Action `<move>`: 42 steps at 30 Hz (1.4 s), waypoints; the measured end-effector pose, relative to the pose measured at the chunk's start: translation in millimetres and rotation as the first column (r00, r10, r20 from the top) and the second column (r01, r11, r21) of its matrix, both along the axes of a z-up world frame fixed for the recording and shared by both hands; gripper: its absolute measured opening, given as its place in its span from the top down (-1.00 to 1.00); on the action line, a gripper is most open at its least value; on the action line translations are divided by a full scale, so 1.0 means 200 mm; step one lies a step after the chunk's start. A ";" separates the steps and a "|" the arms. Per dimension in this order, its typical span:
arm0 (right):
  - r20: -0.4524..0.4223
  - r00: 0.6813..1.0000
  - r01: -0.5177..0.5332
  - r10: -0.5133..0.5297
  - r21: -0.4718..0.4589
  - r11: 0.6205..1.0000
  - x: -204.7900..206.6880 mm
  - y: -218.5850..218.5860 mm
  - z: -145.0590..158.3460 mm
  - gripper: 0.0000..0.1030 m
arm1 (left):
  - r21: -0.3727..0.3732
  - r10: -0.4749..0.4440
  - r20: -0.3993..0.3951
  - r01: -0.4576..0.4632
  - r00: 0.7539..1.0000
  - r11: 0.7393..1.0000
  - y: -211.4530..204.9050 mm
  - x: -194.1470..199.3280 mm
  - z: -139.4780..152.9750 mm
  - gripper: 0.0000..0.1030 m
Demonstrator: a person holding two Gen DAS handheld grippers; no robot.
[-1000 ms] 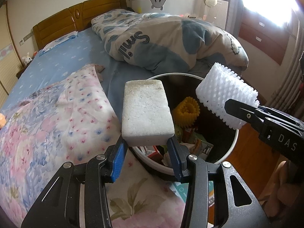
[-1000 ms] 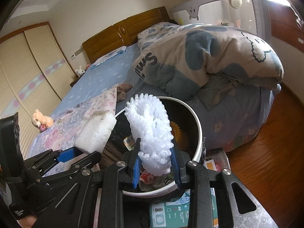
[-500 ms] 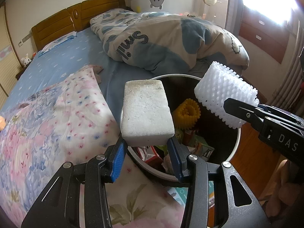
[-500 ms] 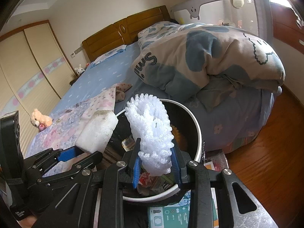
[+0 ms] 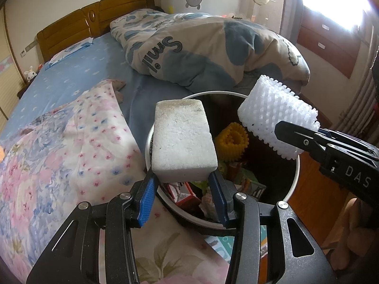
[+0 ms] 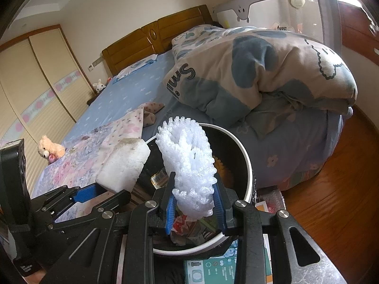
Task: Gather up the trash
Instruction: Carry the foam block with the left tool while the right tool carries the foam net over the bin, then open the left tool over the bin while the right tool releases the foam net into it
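My left gripper (image 5: 182, 187) is shut on a white foam block (image 5: 183, 142), held above the near-left rim of a round black trash bin (image 5: 292, 184) with a white rim. My right gripper (image 6: 194, 207) is shut on a white foam fruit net (image 6: 189, 165), which stands upright over the bin (image 6: 247, 165). In the left wrist view the net (image 5: 272, 118) hangs over the bin's right side, held by the right gripper (image 5: 296, 139). The block (image 6: 123, 165) and the left gripper (image 6: 90, 191) show at the left of the right wrist view. A yellow foam net (image 5: 233, 139) and wrappers lie inside the bin.
The bin stands against a bed with a blue sheet (image 5: 71, 80), a floral blanket (image 5: 59, 153) and a bunched quilt (image 5: 213, 52). A wooden floor (image 6: 331, 201) lies to the right, printed paper (image 6: 203, 269) under the bin. A plush toy (image 6: 49, 149) sits on the bed.
The left wrist view has shifted slightly, so the bin sits a little lower and nearer under the block. Both grippers keep their hold; the right one has not moved.
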State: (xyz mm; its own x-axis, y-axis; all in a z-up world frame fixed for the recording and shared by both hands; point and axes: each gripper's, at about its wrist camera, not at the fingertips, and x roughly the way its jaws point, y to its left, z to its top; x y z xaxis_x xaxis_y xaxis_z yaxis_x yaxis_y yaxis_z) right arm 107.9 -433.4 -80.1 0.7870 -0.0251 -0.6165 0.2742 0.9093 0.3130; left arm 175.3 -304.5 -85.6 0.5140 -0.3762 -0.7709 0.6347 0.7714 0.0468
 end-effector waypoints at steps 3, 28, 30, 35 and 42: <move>-0.002 1.000 -0.002 0.002 -0.001 1.000 0.01 0.00 0.00 0.42 | 0.003 -0.003 -0.001 0.003 1.000 1.000 -0.01 0.00 0.00 0.17; -0.015 1.000 -0.013 0.013 0.005 1.000 0.05 0.00 -0.01 0.41 | 0.011 -0.029 -0.010 0.029 1.000 1.000 -0.04 0.02 -0.01 0.16; -0.019 1.000 -0.015 0.015 0.006 1.000 0.06 -0.01 -0.01 0.41 | 0.012 -0.029 -0.013 0.030 0.999 0.999 -0.04 0.02 -0.01 0.15; -0.026 0.999 -0.018 0.018 0.006 1.000 0.07 -0.01 -0.01 0.41 | 0.014 -0.033 -0.015 0.033 0.999 0.999 -0.04 0.03 -0.01 0.13; -0.036 0.999 -0.018 0.018 0.011 1.000 0.08 -0.02 -0.01 0.30 | 0.017 -0.034 -0.020 0.034 0.999 0.999 -0.05 0.03 -0.02 0.05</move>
State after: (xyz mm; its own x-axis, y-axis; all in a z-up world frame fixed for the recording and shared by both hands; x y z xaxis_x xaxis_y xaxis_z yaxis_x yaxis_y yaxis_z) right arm 123.3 -437.2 -82.5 0.7643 -0.0043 -0.6449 0.2691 0.9108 0.3129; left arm 181.9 -313.9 -88.8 0.4859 -0.3798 -0.7872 0.6614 0.7486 0.0470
